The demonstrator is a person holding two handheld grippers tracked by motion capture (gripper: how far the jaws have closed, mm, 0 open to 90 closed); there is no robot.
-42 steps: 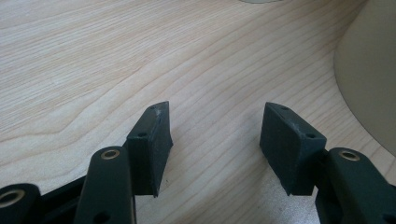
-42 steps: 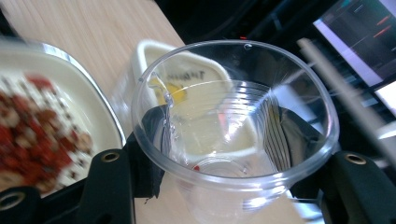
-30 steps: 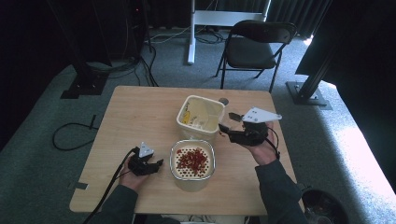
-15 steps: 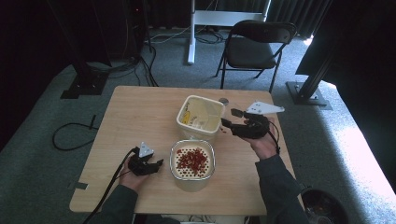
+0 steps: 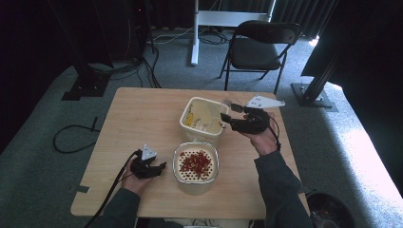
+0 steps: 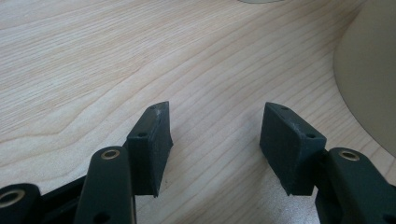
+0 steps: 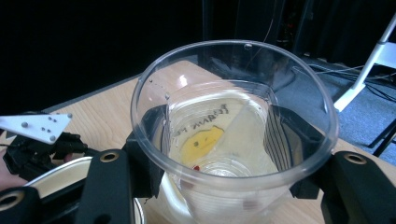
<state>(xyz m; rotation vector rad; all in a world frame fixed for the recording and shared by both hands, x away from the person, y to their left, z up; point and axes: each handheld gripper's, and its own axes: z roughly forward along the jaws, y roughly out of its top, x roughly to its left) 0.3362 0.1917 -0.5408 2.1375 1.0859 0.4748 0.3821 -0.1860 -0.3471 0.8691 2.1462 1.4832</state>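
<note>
Now: clear cup at the tub's rim

Right tool (image 5: 234, 115) grips clear cup (image 7: 233, 135) beside cream tub (image 5: 203, 118); left tool (image 5: 159, 168) rests on desk (image 5: 138, 118), jaws apart, empty.

Surface (image 5: 142, 118): light wood grain, centre of frame. Floor (image 5: 43, 156): grey carpet, sunlit patch at right edge. Folding chair (image 5: 259, 47): black, upper centre. White stand leg (image 5: 195, 33): upper centre. Black cables (image 5: 71, 137): left, on carpet. Dark drapes (image 5: 43, 33), possibly curtains: upper left and right. Black frame foot (image 5: 313, 90): right.
</note>
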